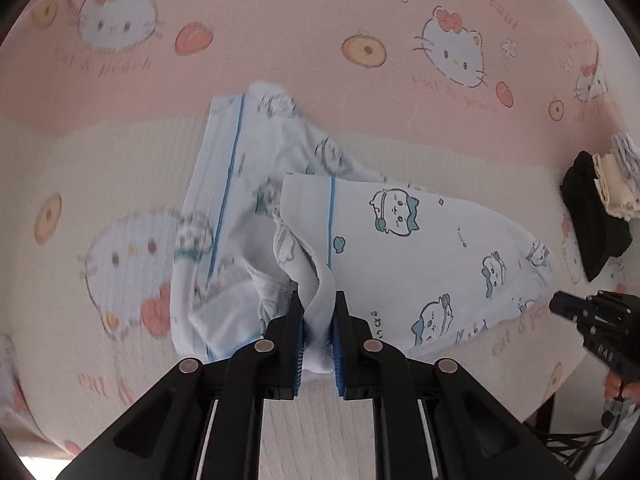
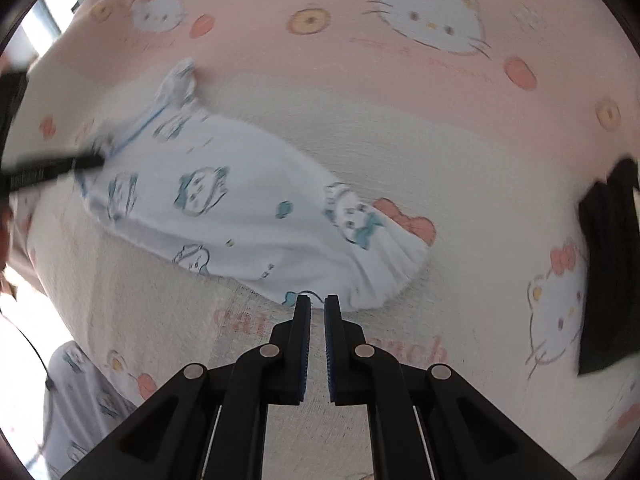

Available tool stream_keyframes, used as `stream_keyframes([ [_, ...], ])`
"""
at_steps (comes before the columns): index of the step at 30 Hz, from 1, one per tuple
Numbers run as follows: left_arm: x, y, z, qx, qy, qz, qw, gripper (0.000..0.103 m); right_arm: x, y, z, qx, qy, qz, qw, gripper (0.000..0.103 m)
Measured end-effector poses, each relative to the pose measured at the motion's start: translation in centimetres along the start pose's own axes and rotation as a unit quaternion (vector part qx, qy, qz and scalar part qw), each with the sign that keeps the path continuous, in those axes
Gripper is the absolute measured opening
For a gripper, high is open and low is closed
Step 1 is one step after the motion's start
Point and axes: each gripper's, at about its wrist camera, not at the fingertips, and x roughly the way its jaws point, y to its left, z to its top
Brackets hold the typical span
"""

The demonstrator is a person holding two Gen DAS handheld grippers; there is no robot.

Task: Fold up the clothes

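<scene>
Left wrist view: left gripper (image 1: 318, 320) pinched a bunched fold of the pale printed garment (image 1: 420, 248), hiding its near edge. Garment lay on the cat-print sheet (image 1: 320, 20), long axis left-right. Right gripper (image 2: 317, 312) stood slightly parted, empty, just beside the blurred hem.

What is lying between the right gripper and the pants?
Nothing but bare sheet. In the right wrist view, the right gripper hangs at the near edge of the pants, with only a short strip of printed sheet between them.
</scene>
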Motion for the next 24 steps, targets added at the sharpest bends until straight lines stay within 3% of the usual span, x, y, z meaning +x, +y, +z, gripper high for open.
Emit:
stream_keyframes([
  [4,0.6,0.9,-1.3,-0.009,0.013,-0.004,0.9999,0.01,-0.4,-2.3,0.3,0.055,0.003,0.006,0.998,0.011],
  [6,0.9,1.4,-2.1,-0.018,0.022,-0.01,0.9995,0.01,-0.5,-3.1,0.1,0.075,0.004,0.001,0.997,0.031],
  [7,0.9,1.6,-2.4,-0.022,0.022,-0.015,0.9994,0.01,-0.6,-3.5,0.1,0.083,0.003,0.001,0.997,0.034],
  [12,0.5,3.1,-3.1,-0.073,0.011,-0.056,0.9957,0.012,-0.6,-4.7,-0.6,0.137,0.008,0.04,0.99,0.042],
  [17,-0.1,4.8,-3.5,-0.137,-0.002,-0.105,0.985,0.013,0.1,-5.2,-0.3,0.188,0.011,0.069,0.98,0.047],
  [19,-0.6,5.5,-3.6,-0.163,-0.01,-0.124,0.9787,0.022,0.2,-5.3,0.1,0.201,0.007,0.078,0.976,0.048],
  [21,-1.9,6.2,-3.2,-0.183,-0.038,-0.134,0.9733,0.051,0.2,-5.4,0.6,0.21,0.001,0.077,0.975,0.051],
  [22,-2.4,6.3,-3.0,-0.185,-0.048,-0.133,0.9726,0.059,0.3,-5.4,0.9,0.213,0.0,0.076,0.974,0.052],
  [24,-2.9,6.4,-2.4,-0.185,-0.055,-0.125,0.9733,0.064,0.4,-5.4,1.4,0.218,-0.003,0.071,0.973,0.054],
])
